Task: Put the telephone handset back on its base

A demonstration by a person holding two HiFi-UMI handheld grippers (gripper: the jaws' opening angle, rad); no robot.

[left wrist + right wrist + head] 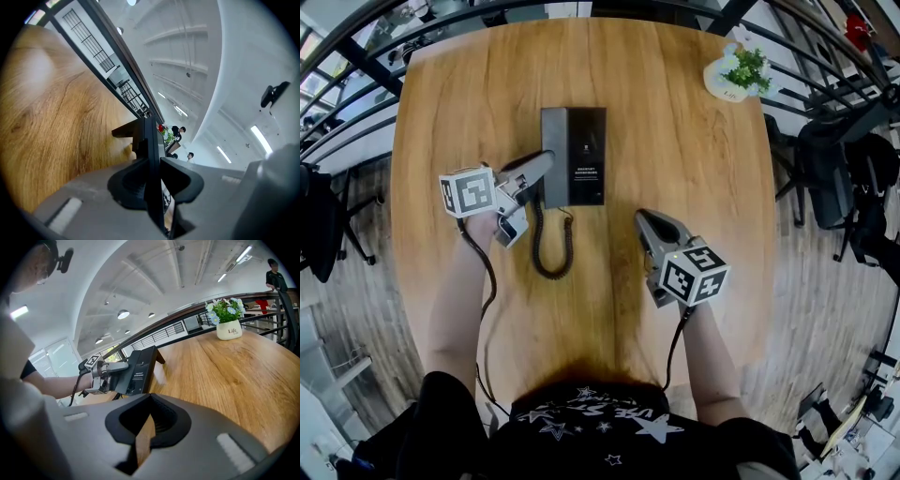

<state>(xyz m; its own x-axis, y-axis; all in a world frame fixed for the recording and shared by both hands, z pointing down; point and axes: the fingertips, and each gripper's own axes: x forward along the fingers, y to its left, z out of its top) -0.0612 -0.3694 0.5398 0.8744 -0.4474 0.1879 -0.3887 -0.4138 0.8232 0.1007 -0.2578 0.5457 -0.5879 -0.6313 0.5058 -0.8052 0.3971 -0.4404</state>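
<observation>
A black telephone base [587, 155] stands mid-table with the handset [554, 131] lying along its left side. A coiled cord [552, 246] loops toward me from its near end. My left gripper [546, 165] is shut, its tips against the handset's left edge. In the left gripper view the telephone [143, 133] shows edge-on just past the closed left gripper [152, 161]. My right gripper [643, 218] hovers shut and empty to the right of the cord, apart from the phone. Past the closed right gripper [149, 401], the right gripper view shows the telephone [138, 372] and the left gripper [124, 366].
A white pot of flowers [737, 73] [228, 324] stands at the table's far right corner. The wooden table [675, 141] is bordered by a black railing [356, 56], with dark chairs [839, 178] to the right.
</observation>
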